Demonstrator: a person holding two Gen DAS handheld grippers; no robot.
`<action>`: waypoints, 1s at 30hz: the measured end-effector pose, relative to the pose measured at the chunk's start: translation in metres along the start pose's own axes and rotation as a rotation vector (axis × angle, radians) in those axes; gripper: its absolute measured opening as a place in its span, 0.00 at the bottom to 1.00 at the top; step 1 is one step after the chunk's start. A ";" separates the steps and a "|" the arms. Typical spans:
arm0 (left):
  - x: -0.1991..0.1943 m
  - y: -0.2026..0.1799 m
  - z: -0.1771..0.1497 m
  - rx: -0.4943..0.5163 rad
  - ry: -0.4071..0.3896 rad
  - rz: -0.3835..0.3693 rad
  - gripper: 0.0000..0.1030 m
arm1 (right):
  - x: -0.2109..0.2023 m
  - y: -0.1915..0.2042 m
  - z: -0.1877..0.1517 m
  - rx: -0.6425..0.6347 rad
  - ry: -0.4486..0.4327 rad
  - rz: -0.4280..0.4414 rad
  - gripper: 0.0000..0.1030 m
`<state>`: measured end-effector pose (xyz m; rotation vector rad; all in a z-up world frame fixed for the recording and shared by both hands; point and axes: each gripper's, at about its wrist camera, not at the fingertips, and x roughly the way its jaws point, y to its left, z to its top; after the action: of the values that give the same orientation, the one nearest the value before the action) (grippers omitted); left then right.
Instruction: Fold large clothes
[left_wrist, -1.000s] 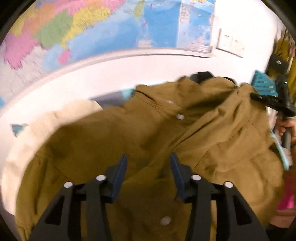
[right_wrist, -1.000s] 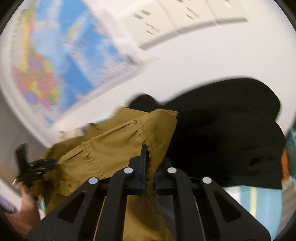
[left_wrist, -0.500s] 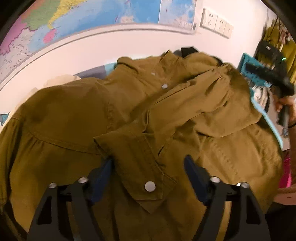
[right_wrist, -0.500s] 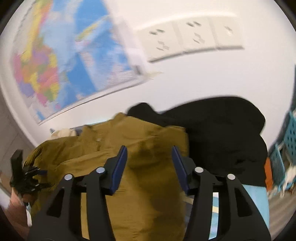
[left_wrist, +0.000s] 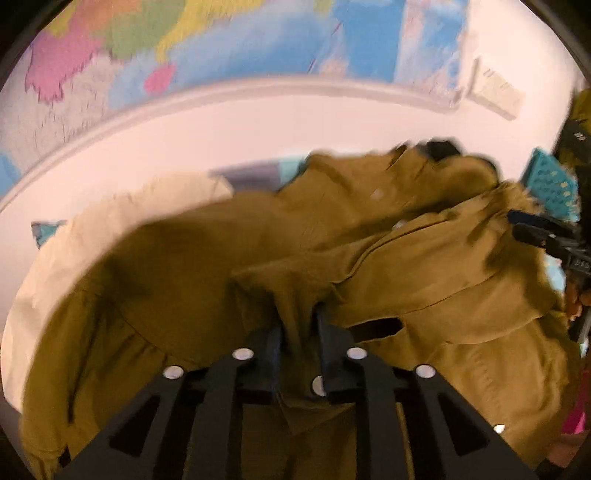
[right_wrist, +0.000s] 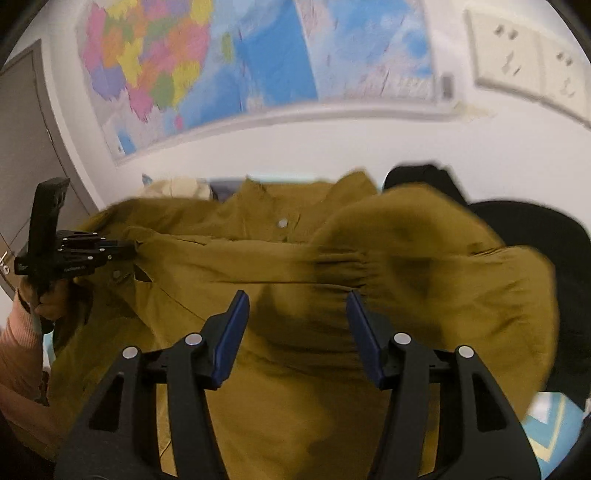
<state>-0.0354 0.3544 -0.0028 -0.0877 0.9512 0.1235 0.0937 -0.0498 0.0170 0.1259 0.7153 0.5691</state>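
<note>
Between the left gripper's (left_wrist: 297, 332) narrowed jaws sits the cuff of the mustard shirt (left_wrist: 443, 266), pinched after just closing. The right gripper (right_wrist: 295, 332) hovers wide and empty above the cloth. Next, probably, the sleeve gets drawn across the body.

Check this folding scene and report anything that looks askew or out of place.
The olive shirt lies rumpled, one sleeve dragged across its buttoned front, the cuff pinched in the left hand-held gripper. A black garment lies bunched beside it. No damage shows.

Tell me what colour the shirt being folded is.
Olive-brown shirt with pale round buttons; the right wrist view shows it best.
</note>
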 end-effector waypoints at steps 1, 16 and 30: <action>0.005 0.000 -0.002 -0.001 0.011 0.000 0.23 | 0.009 -0.001 -0.001 0.006 0.018 -0.016 0.53; -0.030 -0.013 -0.008 0.039 -0.112 -0.054 0.59 | 0.016 0.022 -0.001 -0.018 0.032 0.040 0.54; -0.047 0.006 -0.028 -0.019 -0.108 0.009 0.62 | 0.058 0.046 -0.005 0.002 0.126 0.049 0.54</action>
<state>-0.0863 0.3532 0.0193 -0.0930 0.8429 0.1444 0.1050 0.0201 -0.0073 0.1103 0.8375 0.6268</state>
